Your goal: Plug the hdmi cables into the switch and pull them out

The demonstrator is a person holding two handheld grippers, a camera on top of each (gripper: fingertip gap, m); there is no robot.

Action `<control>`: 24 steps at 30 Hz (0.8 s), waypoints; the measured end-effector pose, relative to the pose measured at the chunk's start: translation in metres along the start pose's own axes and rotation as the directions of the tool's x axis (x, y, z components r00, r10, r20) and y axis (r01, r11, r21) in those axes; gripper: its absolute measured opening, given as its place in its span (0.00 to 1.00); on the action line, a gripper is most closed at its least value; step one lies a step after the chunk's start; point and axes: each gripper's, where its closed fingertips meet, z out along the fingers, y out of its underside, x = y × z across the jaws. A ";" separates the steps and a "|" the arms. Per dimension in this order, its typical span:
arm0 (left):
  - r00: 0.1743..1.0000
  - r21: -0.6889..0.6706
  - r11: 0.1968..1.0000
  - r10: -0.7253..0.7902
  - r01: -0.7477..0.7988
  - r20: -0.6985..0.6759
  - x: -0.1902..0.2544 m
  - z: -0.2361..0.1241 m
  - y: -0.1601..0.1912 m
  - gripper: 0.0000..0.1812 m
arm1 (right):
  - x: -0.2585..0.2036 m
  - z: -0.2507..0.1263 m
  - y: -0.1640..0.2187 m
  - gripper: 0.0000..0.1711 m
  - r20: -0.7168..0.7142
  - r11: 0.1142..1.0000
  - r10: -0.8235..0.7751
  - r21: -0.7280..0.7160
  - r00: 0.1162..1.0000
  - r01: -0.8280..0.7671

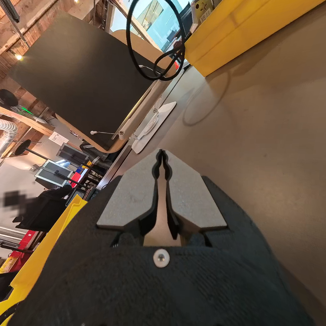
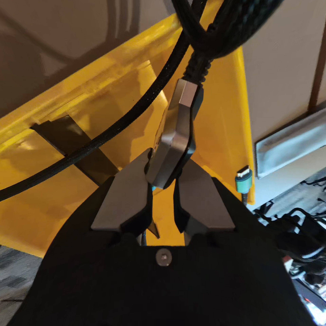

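The right gripper (image 2: 165,169) squeezes the grey HDMI switch (image 2: 173,134) to hold it steady for plugging. The left gripper (image 1: 162,155) is pinched closed, holding nothing.

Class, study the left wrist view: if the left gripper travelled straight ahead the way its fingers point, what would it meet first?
Probably the white flat base plate on the table, just beyond the left gripper, whose jaws are shut and empty. Depth is unclear, so it might skim above the plate.
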 end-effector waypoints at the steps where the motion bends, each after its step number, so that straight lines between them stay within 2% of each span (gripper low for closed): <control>1: 1.000 -0.002 1.000 0.002 -0.002 0.001 0.000 0.000 0.000 0.00 | -0.002 0.004 0.002 0.12 0.016 1.000 0.014 -0.001 1.000 -0.014; 3: 1.000 -0.006 1.000 0.003 -0.003 0.004 0.000 0.000 0.001 0.00 | -0.011 0.015 0.004 0.12 0.048 1.000 0.022 0.002 0.999 -0.022; 4: 1.000 -0.009 1.000 0.005 -0.005 0.006 0.000 0.000 0.001 0.00 | -0.014 0.020 0.009 0.06 0.053 0.999 0.040 -0.024 0.998 -0.039; 6: 1.000 -0.018 1.000 0.015 -0.015 0.008 0.000 0.001 0.003 0.00 | -0.012 0.024 0.013 0.07 -0.021 0.998 0.025 -0.063 0.999 -0.026; 8: 1.000 -0.024 0.999 0.028 -0.028 0.005 0.002 0.001 0.003 0.00 | 0.002 0.011 0.009 0.09 -0.144 0.999 0.013 -0.047 0.989 -0.020; 10: 0.999 -0.031 0.999 0.041 -0.041 0.000 0.004 0.002 0.004 0.00 | 0.005 -0.010 0.000 0.10 -0.127 0.995 0.097 0.051 0.987 -0.091; 13: 0.999 -0.030 0.999 0.040 -0.040 0.003 0.003 0.002 0.004 0.00 | 0.007 -0.046 -0.010 0.19 -0.071 0.965 0.180 0.204 0.981 -0.163; 18: 1.000 -0.028 0.999 0.018 -0.017 0.015 -0.001 0.001 0.004 0.00 | 0.016 -0.078 0.005 0.28 -0.092 0.936 0.248 0.278 0.964 -0.214; 21: 0.999 -0.032 0.999 0.035 -0.035 0.008 0.002 0.002 0.005 0.00 | -0.004 -0.103 -0.025 0.30 -0.014 0.884 0.247 0.413 0.969 -0.220; 24: 0.999 -0.035 0.999 0.033 -0.033 0.005 0.002 0.002 0.005 0.00 | -0.049 -0.110 -0.073 0.39 -0.020 0.895 0.118 0.435 0.993 -0.098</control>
